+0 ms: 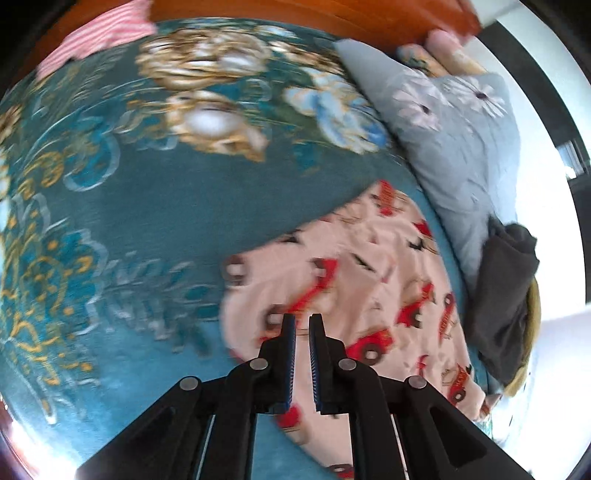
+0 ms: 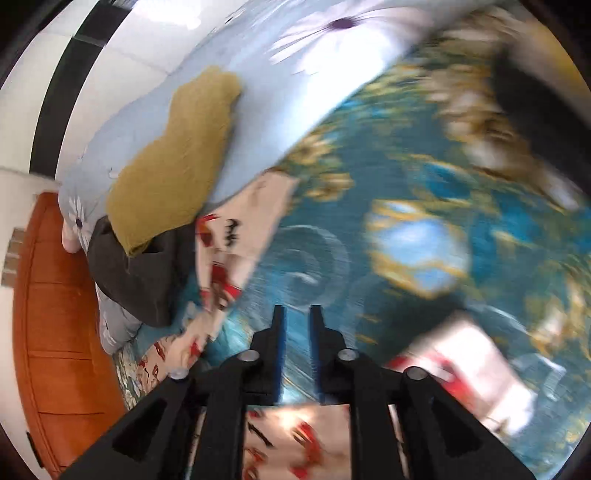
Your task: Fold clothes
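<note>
- Left gripper (image 1: 302, 319): jaws parted by a narrow gap, nothing visibly between them. It hangs just above the near left part of the pale pink fabric garment printed with red trucks (image 1: 354, 295).
- Right gripper (image 2: 297, 312): jaws likewise slightly apart, no cloth seen pinched. It points at bare bedspread; pink printed cloth shows beneath the gripper body at the bottom of the right wrist view.
- Task item: the pink garment lies spread on the teal floral bedspread (image 1: 155, 199) of the bed, rumpled, its outline rounded. Both views are motion-blurred, so I cannot tell whether any fold is already laid in it.
- Judgement: this layout fits either a garment being spread flat or one partly folded. In either case a good grasp takes an outer edge or corner, one layer only, without catching the bedspread underneath.
- Judgement: matched height on both grippers should keep the cloth from twisting.
- Further off: a dark grey garment (image 1: 502, 295) and a mustard yellow knitted cloth (image 2: 177, 162) lie heaped against the light blue daisy-print pillow (image 1: 461, 147).
- Farthest: an orange-brown wooden headboard (image 1: 295, 14).
</note>
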`<control>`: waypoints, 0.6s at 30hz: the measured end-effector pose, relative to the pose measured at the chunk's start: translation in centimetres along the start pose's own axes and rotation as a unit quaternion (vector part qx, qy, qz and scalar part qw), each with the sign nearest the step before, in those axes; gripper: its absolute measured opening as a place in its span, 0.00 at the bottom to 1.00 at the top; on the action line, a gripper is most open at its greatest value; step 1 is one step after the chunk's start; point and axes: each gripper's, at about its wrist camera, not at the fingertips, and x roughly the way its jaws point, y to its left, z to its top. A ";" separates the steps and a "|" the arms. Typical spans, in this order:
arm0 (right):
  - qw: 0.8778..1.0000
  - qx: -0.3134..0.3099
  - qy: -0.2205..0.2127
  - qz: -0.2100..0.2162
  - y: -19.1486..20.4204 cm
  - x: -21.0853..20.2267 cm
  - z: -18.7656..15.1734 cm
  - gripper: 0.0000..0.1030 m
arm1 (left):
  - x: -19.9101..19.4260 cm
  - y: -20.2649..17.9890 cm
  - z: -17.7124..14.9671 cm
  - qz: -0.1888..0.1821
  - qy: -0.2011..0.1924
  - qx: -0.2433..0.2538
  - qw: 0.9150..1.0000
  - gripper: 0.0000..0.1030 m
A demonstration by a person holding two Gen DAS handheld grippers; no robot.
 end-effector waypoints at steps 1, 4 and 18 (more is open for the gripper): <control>1.000 -0.022 0.002 -0.005 1.5 1.1 0.4 0.35 | 0.0 -0.5 0.2 0.001 -0.002 0.006 1.000 0.09; 0.996 -0.083 0.012 -0.028 5.2 4.3 1.6 0.37 | 0.3 -1.2 0.4 0.005 -0.001 0.014 1.000 0.10; 0.957 -0.241 0.051 -0.152 10.4 10.3 3.1 0.10 | 1.2 -0.1 0.6 0.030 0.007 -0.001 1.000 0.12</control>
